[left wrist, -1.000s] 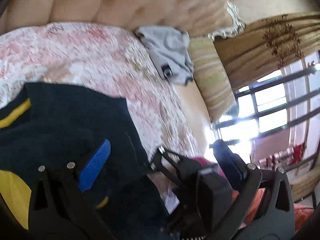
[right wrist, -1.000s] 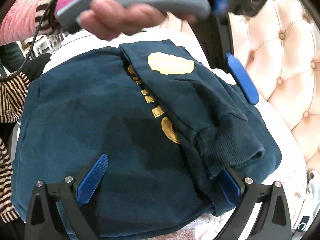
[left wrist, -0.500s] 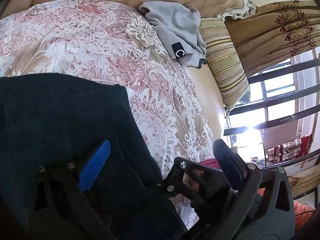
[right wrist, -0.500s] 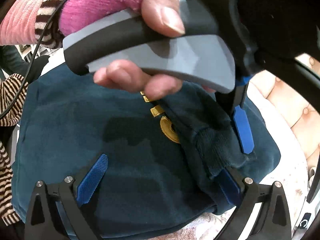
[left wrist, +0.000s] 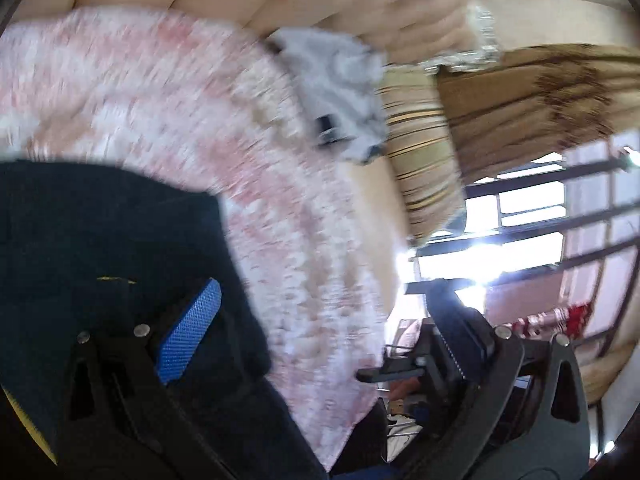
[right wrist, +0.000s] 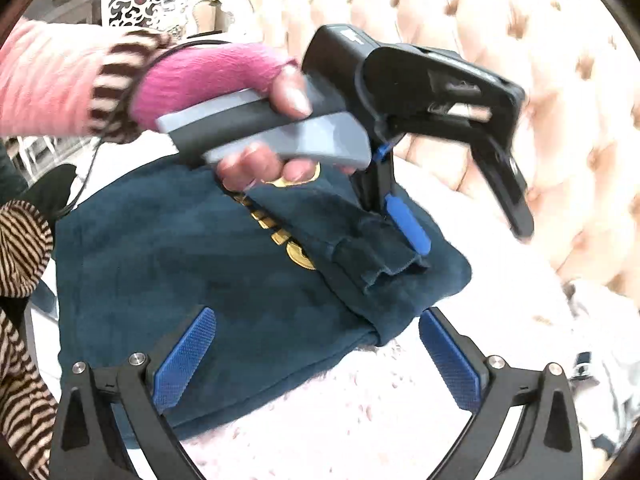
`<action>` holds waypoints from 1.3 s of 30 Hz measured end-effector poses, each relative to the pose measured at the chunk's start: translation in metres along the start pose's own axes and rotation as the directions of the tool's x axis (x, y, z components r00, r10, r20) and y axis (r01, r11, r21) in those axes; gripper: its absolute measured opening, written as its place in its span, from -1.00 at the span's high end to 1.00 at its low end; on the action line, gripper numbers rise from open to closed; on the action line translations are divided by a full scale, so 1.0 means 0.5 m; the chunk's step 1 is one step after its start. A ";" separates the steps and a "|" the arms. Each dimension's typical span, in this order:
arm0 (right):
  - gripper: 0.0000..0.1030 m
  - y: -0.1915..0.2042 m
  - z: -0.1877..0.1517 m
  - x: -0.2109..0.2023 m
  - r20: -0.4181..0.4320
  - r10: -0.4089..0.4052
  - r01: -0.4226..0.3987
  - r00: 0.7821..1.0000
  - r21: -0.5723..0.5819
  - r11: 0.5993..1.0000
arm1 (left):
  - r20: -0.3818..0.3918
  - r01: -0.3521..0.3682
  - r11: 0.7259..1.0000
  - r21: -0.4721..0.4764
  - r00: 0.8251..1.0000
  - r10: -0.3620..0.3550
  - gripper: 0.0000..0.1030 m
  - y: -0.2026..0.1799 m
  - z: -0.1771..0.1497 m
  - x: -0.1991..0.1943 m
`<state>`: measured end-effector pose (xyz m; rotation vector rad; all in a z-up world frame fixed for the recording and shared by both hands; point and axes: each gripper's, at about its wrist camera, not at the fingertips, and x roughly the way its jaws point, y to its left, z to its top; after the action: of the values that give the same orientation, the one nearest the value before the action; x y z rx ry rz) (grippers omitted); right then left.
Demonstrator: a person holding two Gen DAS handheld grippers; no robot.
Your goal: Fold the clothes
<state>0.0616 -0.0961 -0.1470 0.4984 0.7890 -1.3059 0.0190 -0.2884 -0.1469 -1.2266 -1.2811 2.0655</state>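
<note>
Navy fleece, a folded sweatshirt (right wrist: pixel 224 280) with yellow lettering, lies on the pink floral bedspread (right wrist: pixel 360 412), its sleeve cuff (right wrist: pixel 380 252) laid across the front. The person's hand (right wrist: pixel 260 128), in a pink fingerless glove, holds the left gripper (right wrist: pixel 400 216) above that cuff, tongs spread. The right gripper (right wrist: pixel 316 356) hovers at the sweatshirt's near edge, tongs wide apart. A grey garment (left wrist: pixel 340 88) sits by the tufted headboard (right wrist: pixel 520 80).

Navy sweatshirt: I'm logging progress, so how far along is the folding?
Done: one sleeve lies folded across the front of the navy sweatshirt. In hand: nothing gripped; left gripper and right gripper hover over it, jaws open. Left: remaining folds, plus the crumpled grey garment.
</note>
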 end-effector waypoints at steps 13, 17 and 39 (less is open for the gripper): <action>-0.99 -0.128 0.126 0.146 -0.107 -0.234 0.252 0.966 0.220 0.942 | 0.235 -0.258 0.958 0.122 0.946 0.225 -0.99 0.067 -0.235 -0.234; -0.99 -0.151 0.166 0.196 -0.157 -0.174 0.201 0.972 0.172 0.964 | 0.158 -0.383 0.831 0.404 0.924 0.349 -0.99 0.014 -0.274 -0.129; -1.00 -0.193 0.171 0.389 -0.400 -0.003 -0.026 0.917 -0.067 0.997 | -0.054 -0.113 0.924 0.364 0.988 0.143 -0.99 0.089 -0.217 -0.020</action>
<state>0.0002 -0.3063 -0.2278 0.7257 1.1663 -1.1738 0.1204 -0.2631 -0.2009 -1.2313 -0.7554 2.1942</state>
